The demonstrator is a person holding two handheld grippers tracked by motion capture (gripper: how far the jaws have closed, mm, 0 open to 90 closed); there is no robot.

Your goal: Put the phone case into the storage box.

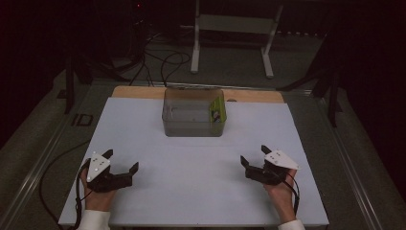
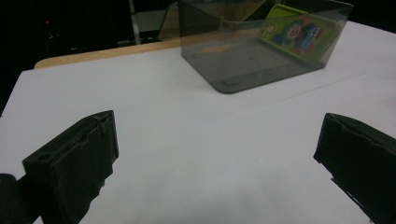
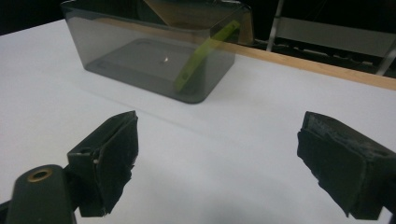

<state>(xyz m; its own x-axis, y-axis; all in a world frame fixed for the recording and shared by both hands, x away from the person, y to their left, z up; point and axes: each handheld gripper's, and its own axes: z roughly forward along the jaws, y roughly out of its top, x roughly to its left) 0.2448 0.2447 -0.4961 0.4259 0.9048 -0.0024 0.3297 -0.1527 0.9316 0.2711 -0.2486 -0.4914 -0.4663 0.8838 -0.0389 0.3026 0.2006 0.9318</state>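
While both your left gripper (image 1: 123, 162) and right gripper (image 1: 253, 155) sit spread and empty, reaching for the leaning card (image 1: 218, 111) risks knocking the bin (image 1: 191, 128).

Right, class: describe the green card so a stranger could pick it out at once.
Start at the white table and find the smoky see-through box at its far middle. Inside, leaning tilted against the box's right wall, is the card: bright green, with a cartoon clown printed on it.

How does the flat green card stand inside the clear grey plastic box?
Tilted: the flat green card leans against one end wall of the clear grey plastic box.
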